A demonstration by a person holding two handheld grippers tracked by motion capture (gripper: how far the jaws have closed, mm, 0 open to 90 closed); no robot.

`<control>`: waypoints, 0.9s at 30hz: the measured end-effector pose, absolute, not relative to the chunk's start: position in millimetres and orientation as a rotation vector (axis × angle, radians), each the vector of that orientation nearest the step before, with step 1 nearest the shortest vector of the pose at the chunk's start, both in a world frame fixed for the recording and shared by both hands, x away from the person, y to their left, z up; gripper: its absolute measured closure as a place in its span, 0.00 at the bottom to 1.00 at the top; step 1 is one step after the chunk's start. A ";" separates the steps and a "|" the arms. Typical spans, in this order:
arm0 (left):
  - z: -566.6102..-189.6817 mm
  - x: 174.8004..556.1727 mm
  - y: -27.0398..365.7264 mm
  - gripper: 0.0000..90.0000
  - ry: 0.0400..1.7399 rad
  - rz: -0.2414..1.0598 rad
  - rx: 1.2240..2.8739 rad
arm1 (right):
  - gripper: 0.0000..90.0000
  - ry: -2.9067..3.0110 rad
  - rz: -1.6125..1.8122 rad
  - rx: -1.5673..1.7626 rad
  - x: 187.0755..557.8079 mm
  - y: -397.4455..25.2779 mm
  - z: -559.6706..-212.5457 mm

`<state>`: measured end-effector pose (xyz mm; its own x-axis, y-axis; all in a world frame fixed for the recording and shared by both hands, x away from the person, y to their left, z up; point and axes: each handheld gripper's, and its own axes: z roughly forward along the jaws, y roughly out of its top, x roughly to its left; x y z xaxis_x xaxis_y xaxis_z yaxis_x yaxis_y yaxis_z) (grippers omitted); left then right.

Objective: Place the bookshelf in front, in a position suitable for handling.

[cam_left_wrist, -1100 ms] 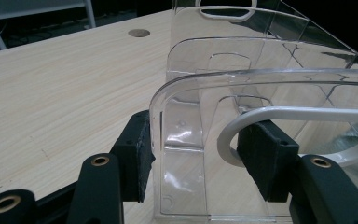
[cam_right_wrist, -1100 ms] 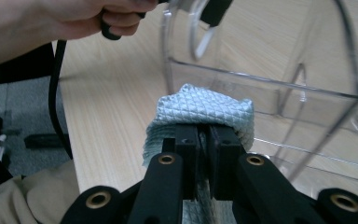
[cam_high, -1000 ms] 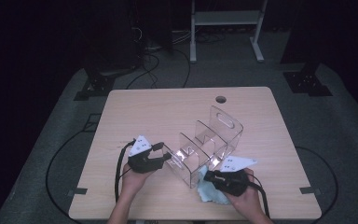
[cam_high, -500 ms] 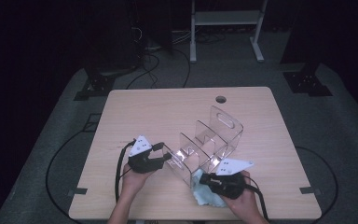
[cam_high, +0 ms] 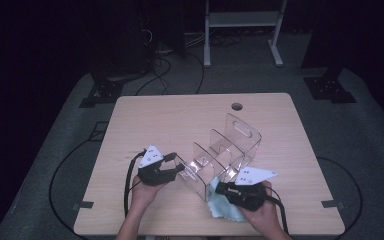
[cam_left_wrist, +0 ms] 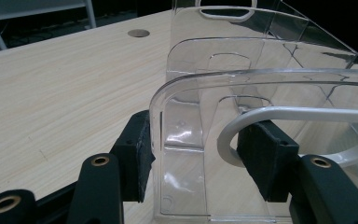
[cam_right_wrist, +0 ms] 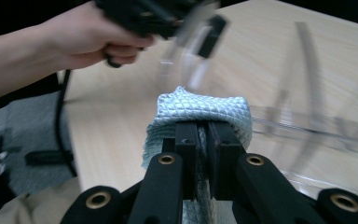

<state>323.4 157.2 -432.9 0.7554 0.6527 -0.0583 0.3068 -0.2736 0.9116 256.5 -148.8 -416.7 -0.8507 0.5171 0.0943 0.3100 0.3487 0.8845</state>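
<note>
A clear acrylic organizer (cam_high: 227,150) with upright dividers stands near the middle of the wooden table (cam_high: 180,120). My left gripper (cam_high: 172,167) is open at its near left end, and its jaws straddle the end wall. In the left gripper view the organizer (cam_left_wrist: 223,56) runs between the left gripper (cam_left_wrist: 203,149) jaws, with one of the pads (cam_left_wrist: 140,154) against the outer corner. My right gripper (cam_high: 220,189) is shut on a light blue quilted cloth (cam_high: 225,207) beside the organizer's near side. The right gripper (cam_right_wrist: 204,128) pinches a fold of the cloth (cam_right_wrist: 200,109).
A round cable hole (cam_high: 237,106) sits at the table's far edge. Bare tabletop lies behind and to the left of the organizer. A white metal stand (cam_high: 242,20) and cables are on the dark floor beyond. In the right gripper view, the person's other hand (cam_right_wrist: 84,37) is blurred.
The right gripper, with the cloth, has shifted slightly left along the organizer's near side. The left gripper and the organizer have stayed put.
</note>
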 end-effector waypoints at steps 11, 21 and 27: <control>-432.8 323.3 156.0 0.52 0.721 0.409 1.883 | 0.93 2.426 1.532 0.742 254.9 -145.1 -414.5; -432.7 324.0 156.1 0.52 0.718 0.406 1.883 | 0.93 2.357 1.503 0.877 269.1 -174.3 -421.7; -432.3 324.0 160.0 0.52 0.724 0.402 1.884 | 0.93 2.419 1.532 0.806 263.6 -157.6 -421.8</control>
